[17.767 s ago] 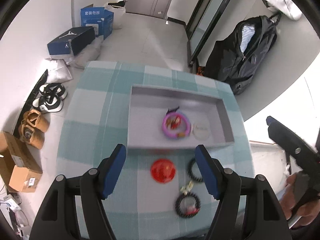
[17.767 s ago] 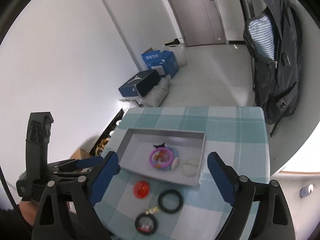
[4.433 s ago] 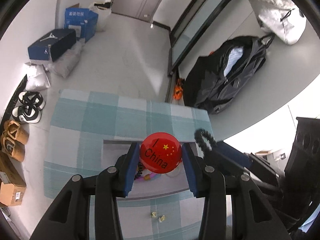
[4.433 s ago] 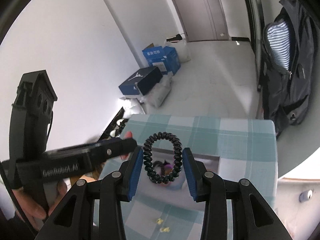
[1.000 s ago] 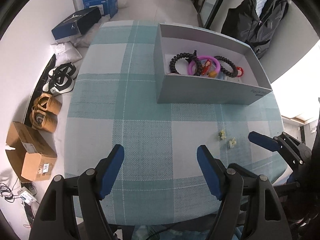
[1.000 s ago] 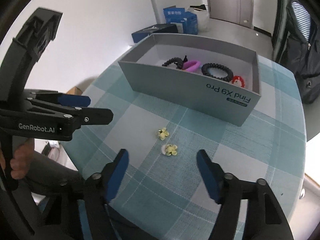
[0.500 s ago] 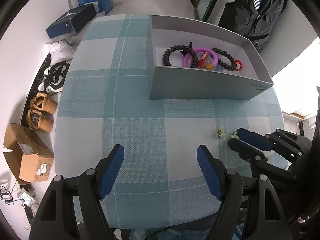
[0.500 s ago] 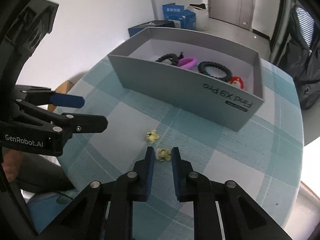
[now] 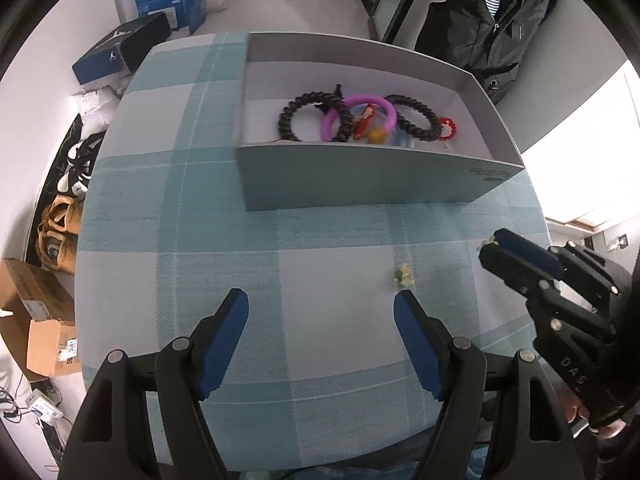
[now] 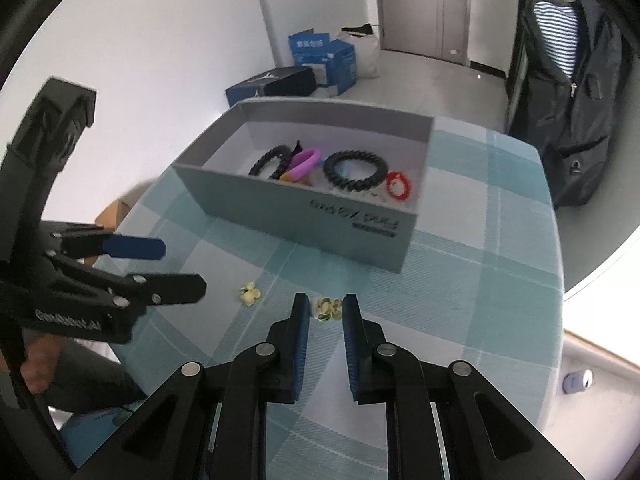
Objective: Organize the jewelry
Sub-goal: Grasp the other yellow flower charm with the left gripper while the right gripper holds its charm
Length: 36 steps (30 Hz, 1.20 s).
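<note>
Now the gray box (image 10: 352,236) sits ahead w/ bracelets. 2 yellow flowers: right gripper (image 10: 325,310) pinches one (image 10: 327,307), other (image 9: 403,274) lies by wide-open left gripper (image 9: 322,318).

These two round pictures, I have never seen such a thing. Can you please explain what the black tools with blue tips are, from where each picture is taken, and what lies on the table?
A person holds a hand tool with two blue-padded fingers in each hand, and each tool carries a wide-angle camera looking along its fingers. One picture comes from the left gripper, which is open and empty. The other comes from the right gripper, nearly shut around a small yellow flower earring. A second earring lies on the checked tablecloth. Behind them stands a grey box holding black coil hair ties, a purple ring and a small red piece.
</note>
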### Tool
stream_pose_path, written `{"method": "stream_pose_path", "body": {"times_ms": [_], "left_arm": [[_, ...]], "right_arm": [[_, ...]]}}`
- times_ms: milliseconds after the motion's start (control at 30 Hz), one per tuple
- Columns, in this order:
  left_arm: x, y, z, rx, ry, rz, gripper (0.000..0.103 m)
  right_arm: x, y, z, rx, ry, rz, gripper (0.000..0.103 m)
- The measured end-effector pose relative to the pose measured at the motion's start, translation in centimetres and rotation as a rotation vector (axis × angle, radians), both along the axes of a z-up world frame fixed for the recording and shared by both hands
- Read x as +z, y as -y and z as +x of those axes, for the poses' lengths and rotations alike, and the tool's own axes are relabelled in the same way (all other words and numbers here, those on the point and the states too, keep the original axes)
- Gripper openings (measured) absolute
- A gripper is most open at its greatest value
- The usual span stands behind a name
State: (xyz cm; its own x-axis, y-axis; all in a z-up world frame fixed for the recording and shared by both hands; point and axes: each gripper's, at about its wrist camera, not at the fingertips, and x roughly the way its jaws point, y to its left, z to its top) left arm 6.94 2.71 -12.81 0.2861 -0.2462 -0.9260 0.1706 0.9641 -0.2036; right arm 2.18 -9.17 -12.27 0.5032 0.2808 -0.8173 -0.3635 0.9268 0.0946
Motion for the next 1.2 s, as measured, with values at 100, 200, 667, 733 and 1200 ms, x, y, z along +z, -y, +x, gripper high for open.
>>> {"method": "stream_pose_path", "body": {"times_ms": [100, 200, 667, 733, 1200], "left_arm": [[0.0, 0.6, 0.0, -0.016, 0.003, -0.011, 0.071], [0.0, 1.6, 0.0, -0.036, 0.006, -0.01, 0.071], [-0.4, 4.7, -0.5, -0.096, 0.043, 0.088, 0.071], [-0.5, 4.9, -0.6, -0.093, 0.047, 0.103, 0.071], [-0.3, 5.4, -0.6, -0.131, 0.077, 0.172, 0.03]], "right_arm": [[0.3, 0.5, -0.1, -0.01, 0.005, 0.005, 0.016], [0.2, 1.2, -0.2, -0.023, 0.004, -0.01, 0.016], [0.6, 5.9, 0.0, -0.113, -0.002, 0.03, 0.016], [0.7, 6.4, -0.1, -0.117, -0.002, 0.034, 0.016], [0.8, 7.3, -0.3, -0.138, -0.01, 0.044, 0.016]]}}
